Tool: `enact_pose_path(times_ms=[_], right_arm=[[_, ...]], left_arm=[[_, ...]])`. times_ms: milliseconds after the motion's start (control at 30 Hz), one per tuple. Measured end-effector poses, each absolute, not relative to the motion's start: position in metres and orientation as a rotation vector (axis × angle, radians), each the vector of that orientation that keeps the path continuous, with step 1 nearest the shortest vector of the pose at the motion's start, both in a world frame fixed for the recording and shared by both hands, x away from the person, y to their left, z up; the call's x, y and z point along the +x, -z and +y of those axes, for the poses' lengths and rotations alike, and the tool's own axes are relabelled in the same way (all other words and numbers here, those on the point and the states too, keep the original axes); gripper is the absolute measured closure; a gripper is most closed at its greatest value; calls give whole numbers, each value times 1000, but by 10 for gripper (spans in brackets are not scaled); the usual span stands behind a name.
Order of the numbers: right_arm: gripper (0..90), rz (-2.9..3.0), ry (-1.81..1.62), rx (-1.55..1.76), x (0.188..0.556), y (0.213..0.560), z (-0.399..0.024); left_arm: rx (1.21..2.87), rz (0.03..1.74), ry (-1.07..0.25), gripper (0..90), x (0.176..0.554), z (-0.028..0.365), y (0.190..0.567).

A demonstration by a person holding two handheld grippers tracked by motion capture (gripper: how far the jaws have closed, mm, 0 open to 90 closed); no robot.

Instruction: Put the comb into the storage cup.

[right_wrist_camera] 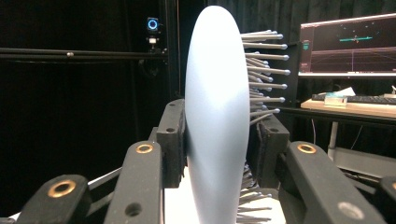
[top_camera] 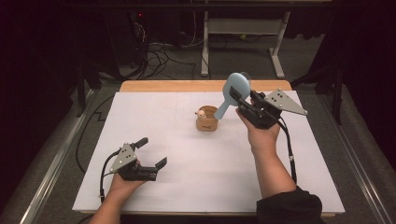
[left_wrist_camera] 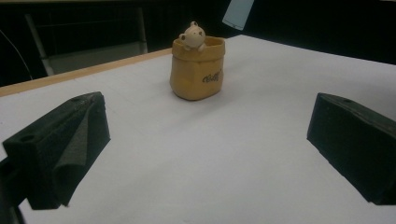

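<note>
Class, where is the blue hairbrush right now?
In the high view the blue hairbrush is clamped in the right gripper, above the table, its handle pointing down toward the yellow bear pot.

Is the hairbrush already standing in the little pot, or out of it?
Out. The right gripper holds the hairbrush raised, its handle tip just above the pot.

Pale blue hairbrush [top_camera: 233, 91] — raised, handle down, above tan pot [top_camera: 207, 120].

Smooth matt plastic hairbrush [right_wrist_camera: 215, 121], metal bristles, matt tan pot [left_wrist_camera: 197, 69], white paper-like table cover [top_camera: 187, 154]
</note>
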State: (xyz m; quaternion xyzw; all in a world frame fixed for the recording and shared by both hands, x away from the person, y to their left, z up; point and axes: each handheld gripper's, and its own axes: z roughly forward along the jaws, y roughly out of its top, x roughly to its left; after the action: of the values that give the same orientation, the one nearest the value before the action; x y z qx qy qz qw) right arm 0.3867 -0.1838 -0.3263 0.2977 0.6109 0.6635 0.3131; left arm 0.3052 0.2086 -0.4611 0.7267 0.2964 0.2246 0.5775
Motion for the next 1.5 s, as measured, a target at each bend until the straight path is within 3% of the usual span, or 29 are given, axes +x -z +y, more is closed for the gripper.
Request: enact_pose_path(times_ms=[1500], right_arm=[[630,1655,-1667,834,429,348,-145]], left_arm=[[1703,694,-515,2,305,210,461]])
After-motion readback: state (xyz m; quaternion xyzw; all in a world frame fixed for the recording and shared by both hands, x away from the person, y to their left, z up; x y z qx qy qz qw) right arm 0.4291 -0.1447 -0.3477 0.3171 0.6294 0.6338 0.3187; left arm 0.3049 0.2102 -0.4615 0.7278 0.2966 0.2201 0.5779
